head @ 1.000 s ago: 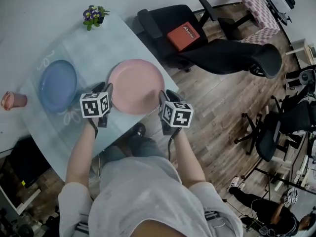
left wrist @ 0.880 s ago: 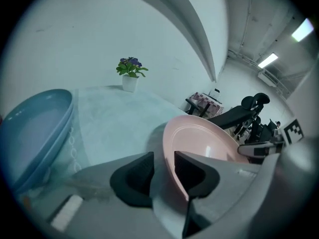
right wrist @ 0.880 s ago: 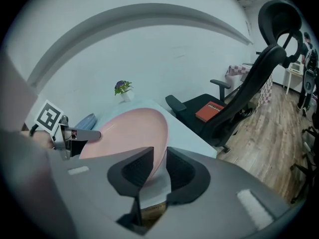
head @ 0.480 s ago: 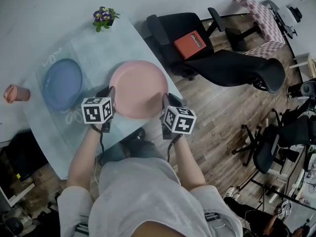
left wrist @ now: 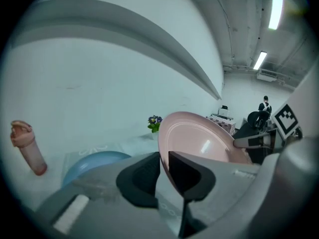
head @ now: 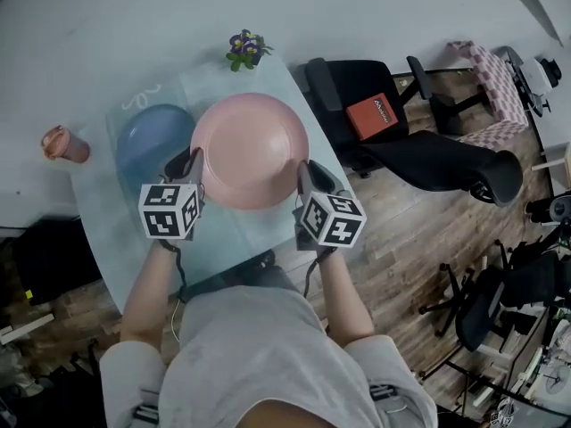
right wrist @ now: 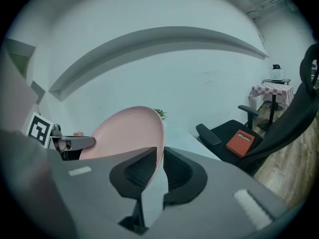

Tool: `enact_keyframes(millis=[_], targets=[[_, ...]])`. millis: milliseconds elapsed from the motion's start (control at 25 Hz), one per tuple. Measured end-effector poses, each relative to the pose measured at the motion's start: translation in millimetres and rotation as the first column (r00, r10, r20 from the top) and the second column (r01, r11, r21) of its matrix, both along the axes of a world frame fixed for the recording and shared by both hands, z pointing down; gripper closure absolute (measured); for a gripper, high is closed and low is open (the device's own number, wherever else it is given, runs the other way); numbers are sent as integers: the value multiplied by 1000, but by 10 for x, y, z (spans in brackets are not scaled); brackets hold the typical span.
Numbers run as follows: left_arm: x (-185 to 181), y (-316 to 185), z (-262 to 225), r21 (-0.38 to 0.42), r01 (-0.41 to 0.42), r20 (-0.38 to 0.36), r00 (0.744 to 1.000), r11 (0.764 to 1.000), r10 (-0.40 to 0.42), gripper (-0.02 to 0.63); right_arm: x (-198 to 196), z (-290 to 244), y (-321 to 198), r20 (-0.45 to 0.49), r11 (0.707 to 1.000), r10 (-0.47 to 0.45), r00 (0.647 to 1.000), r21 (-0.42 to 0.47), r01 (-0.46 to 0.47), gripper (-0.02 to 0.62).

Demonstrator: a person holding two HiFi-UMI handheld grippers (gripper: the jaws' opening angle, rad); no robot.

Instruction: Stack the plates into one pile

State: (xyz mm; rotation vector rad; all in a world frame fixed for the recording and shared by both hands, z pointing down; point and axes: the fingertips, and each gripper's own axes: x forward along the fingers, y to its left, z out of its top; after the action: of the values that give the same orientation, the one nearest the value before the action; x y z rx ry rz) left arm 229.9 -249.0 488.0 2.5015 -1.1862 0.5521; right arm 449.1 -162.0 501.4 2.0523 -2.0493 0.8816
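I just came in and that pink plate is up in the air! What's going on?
A person has a gripper in each hand. The left gripper and the right gripper pinch opposite edges of the pink plate; their jaws have just been closing on its rim. The plate is up off the table, partly over the blue plate, probably to be stacked on it.

3 o'clock side of blue plate (head: 147, 145) hidden behind pink plate (head: 250, 150), its rim covered at 9 o'clock by left gripper (head: 191, 159), at 4 by right gripper (head: 305, 172), red box (head: 373, 115) print too small to read, person (head: 259, 355) cut off at 6 o'clock
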Motion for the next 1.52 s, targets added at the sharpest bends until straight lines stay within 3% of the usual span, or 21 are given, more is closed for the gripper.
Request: enact_keyframes(millis=[440,720,1080,1320,1520], targets=[[-1329,-261,-268,24,195,-19,981,980,-195,541,-1195,-324,-711,-23,979,-198,980,52,199,551],[-1973,-501,-223,-15,275,-16,961,961,-275,541,-1822,-265,-1159,-69,954,-298,952,8,299,545],[-2316,-901,234,-120,282,30,960,952,-280,538,-2173,110,-1585,-100,945,-319,943,-106,309,541],[-2391,-988,725,-250,271,35,962,930,-270,538,-2245,543,-1663,-61,935,-305,950,-208,287,543],[-2404,-1007,1038,-305,258,49,965,917,-256,538,-2262,817,-1669,-58,924,-302,952,-264,277,543]])
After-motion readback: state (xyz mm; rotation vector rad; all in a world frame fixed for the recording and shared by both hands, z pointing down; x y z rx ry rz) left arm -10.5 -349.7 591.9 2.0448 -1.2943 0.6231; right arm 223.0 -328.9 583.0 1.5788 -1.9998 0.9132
